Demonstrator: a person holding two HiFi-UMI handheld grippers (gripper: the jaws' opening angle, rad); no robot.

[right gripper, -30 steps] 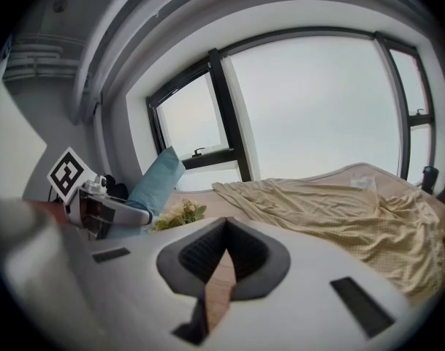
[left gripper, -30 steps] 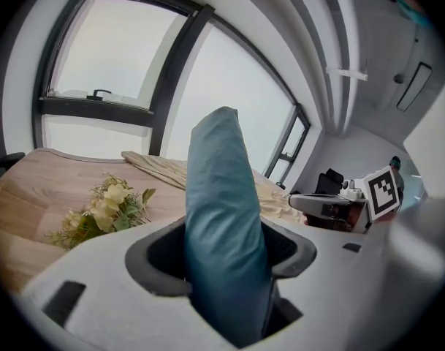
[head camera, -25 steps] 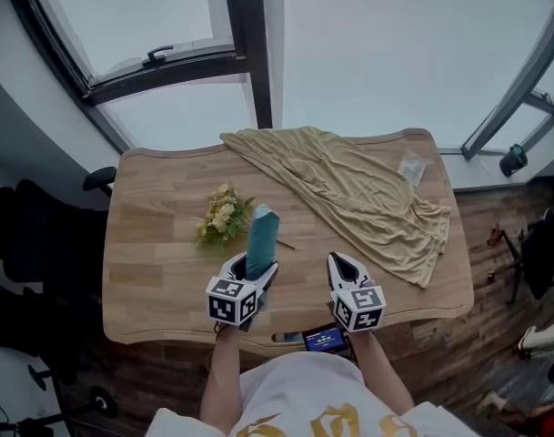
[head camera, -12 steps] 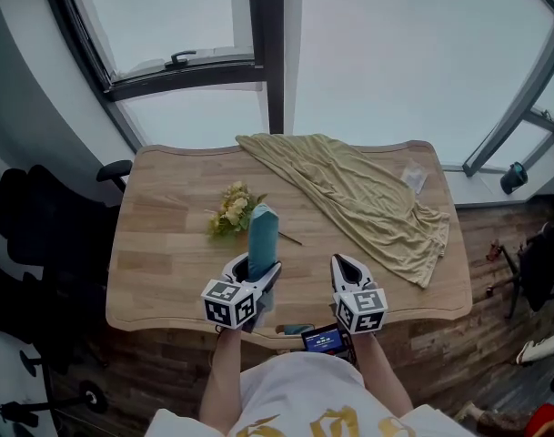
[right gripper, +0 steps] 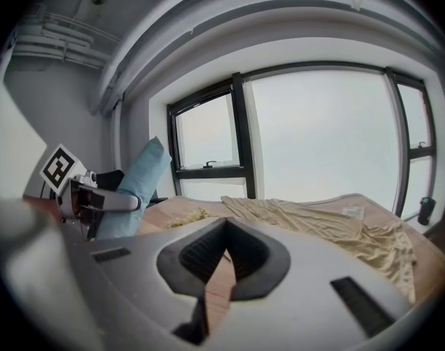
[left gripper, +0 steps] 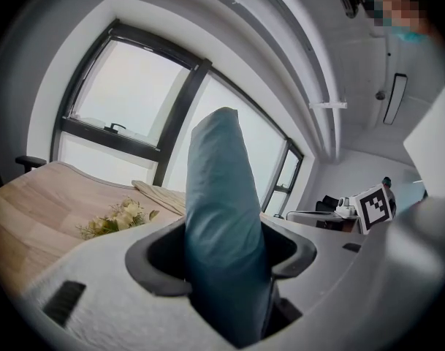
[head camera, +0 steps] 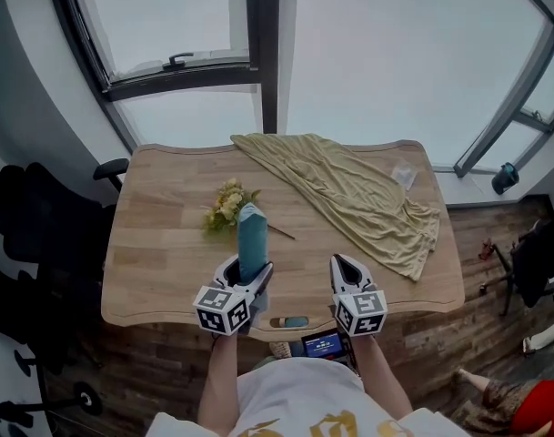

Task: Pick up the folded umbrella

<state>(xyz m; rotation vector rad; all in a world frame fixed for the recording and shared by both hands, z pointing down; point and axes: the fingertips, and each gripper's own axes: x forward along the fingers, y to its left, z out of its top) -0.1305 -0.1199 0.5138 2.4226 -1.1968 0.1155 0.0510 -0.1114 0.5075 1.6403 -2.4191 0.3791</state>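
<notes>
Already my left hand-held gripper [head camera: 242, 269] clamps the teal folded fabric umbrella [head camera: 251, 235], lifted off the wooden surface [head camera: 149, 262]; my right hand-held gripper [head camera: 339, 262] is closed, empty.

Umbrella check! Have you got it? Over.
Left gripper shut on folded umbrella, tip up, off table. Right gripper shut, empty. Flowers, cloth clear of it.

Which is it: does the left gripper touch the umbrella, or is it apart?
Touching. In the left gripper view, the left gripper holds the umbrella between its jaws, both pressed against its sides.
</notes>
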